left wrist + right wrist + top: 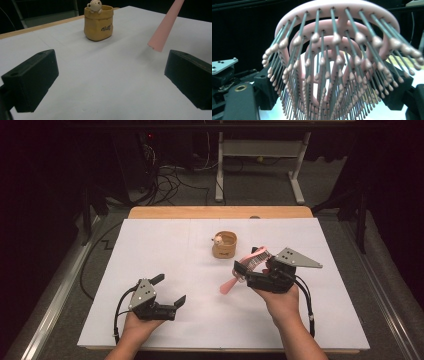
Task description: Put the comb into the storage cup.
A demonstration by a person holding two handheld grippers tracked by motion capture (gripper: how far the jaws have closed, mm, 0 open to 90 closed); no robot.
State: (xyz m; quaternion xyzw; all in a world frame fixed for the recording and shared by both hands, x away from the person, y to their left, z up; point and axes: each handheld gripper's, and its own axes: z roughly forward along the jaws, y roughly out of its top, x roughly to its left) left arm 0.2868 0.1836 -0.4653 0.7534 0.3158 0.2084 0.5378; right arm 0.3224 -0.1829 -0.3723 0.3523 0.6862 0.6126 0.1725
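In the right gripper view we see the pink hairbrush bristles close; the high view shows the right gripper pinching it above the table's right. Our left gripper, spread, rests near left.

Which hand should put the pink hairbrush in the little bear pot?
Probably the right. Its tongs already grip the pink hairbrush, close beside the bear pot. The left tongs are open, holding nothing, and farther from the pot.

Overhead light falls evenly on the white paper-covered tabletop, the dark surroundings stay dim, and the pink vented hairbrush blurs close-up.
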